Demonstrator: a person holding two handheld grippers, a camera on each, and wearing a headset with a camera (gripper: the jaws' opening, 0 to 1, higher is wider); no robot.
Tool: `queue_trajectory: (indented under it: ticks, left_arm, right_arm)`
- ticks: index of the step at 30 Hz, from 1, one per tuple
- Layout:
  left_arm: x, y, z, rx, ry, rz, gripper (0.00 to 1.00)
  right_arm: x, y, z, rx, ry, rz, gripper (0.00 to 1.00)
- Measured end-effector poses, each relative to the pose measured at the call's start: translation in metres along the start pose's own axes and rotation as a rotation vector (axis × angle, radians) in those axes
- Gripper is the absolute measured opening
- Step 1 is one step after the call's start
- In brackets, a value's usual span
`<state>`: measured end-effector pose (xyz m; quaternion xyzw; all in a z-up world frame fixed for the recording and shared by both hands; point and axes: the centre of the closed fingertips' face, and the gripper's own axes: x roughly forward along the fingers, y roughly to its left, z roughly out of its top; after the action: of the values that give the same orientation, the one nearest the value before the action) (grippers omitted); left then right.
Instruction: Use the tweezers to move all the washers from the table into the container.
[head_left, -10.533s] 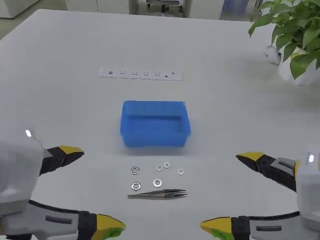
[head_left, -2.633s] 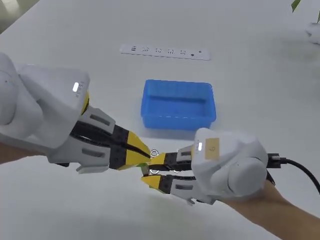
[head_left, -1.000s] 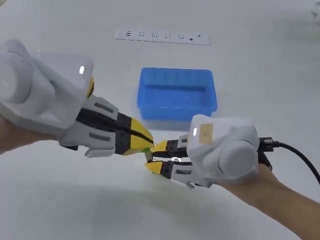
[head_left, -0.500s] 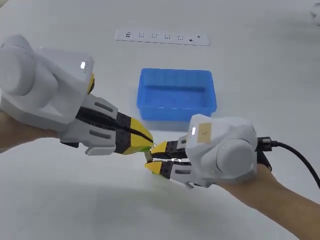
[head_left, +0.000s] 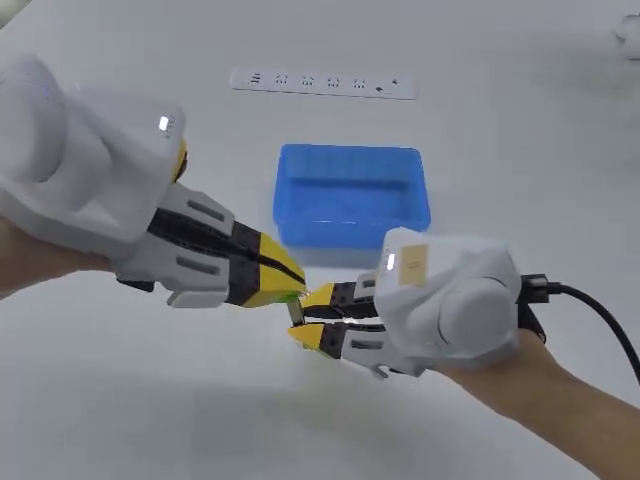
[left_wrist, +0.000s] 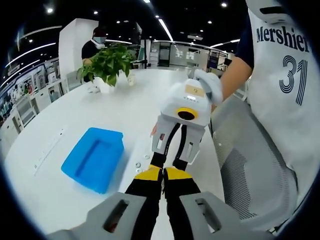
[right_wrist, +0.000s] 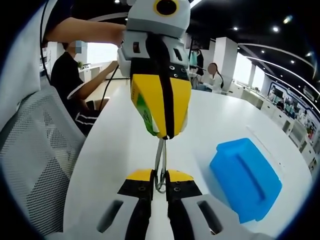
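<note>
Step in hand: tool acquisition and regrip; no washer transfer is under way. The tweezers (right_wrist: 160, 162) are off the table (head_left: 500, 130) and suspended between the two grippers, just in front of the container (head_left: 345, 230). In the right gripper view, the left gripper (right_wrist: 165, 136) has its yellow jaws pressed together on the far end of the tweezers. The right gripper (right_wrist: 159, 182) has its jaws closed onto the near end, so the tool is clamped at both ends. The next move appears to call for one gripper to let go so that the other carries the tool alone. The remaining grip should sit across the two tweezer arms, so that closing the jaws pinches the points together. The points can then be lowered over a washer. Which gripper is meant to keep the tool cannot be told. Count: one pair of tweezers; one blue open-topped container, with no washer discernible inside it; two washers (left_wrist: 138, 164) on the table beside the container in the left gripper view (any others would be hidden behind the grippers); one power strip (head_left: 322, 83) beyond the container; one potted plant (left_wrist: 112, 60) at the far end of the table.
</note>
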<state>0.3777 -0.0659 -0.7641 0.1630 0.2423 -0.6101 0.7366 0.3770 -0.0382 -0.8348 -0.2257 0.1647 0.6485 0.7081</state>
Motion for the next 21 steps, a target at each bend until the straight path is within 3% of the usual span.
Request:
queue_trajectory:
  ticks: [10, 21]
  left_arm:
    - [-0.005, 0.008, 0.027, 0.061, -0.012, -0.007, 0.05]
    - [-0.018, 0.034, 0.068, 0.157, -0.024, 0.004, 0.05]
  right_arm:
    - [-0.018, -0.019, 0.018, -0.006, -0.040, -0.039, 0.10]
    - [-0.038, -0.060, 0.046, -0.055, -0.079, -0.111, 0.10]
